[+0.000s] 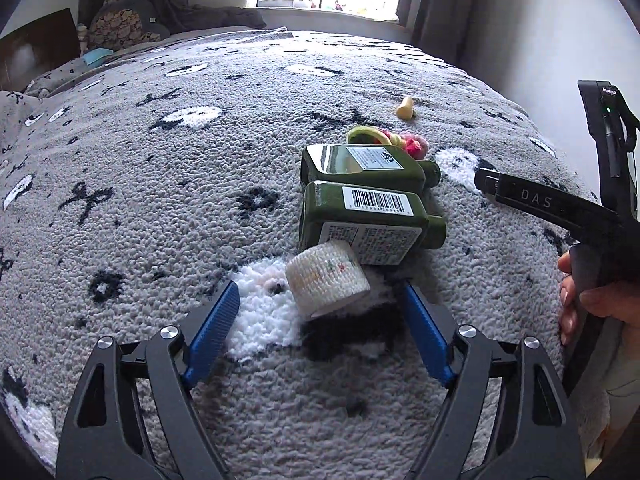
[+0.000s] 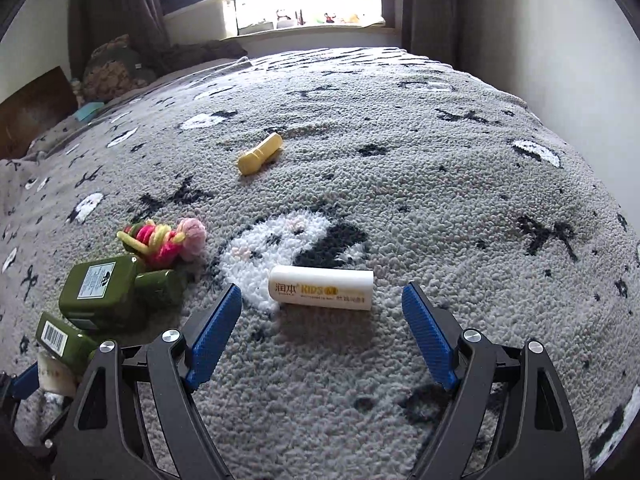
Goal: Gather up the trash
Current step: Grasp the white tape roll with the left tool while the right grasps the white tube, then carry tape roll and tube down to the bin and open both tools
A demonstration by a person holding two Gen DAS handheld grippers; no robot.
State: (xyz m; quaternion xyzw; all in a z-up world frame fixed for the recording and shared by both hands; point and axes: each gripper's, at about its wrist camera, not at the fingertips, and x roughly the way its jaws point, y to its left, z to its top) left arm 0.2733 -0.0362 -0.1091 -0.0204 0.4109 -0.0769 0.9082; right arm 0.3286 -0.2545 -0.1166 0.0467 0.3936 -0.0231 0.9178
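Gaping left tongs (image 1: 322, 312) around a white tape roll (image 1: 327, 285), right tongs (image 2: 322, 304) spread before a white tube (image 2: 322, 287).

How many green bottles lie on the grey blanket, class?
2. Both lie on their sides, touching: the nearer green bottle rests against a white tape roll; the farther green bottle lies just behind it, beside colourful hair ties.

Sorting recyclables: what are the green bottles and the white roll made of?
The green bottles look like glossy hard plastic, though coated glass is possible: sharp window glare and printed paper labels. The white roll looks like matte woven fabric tape or bandage, given its visible crosshatch weave and soft edges.
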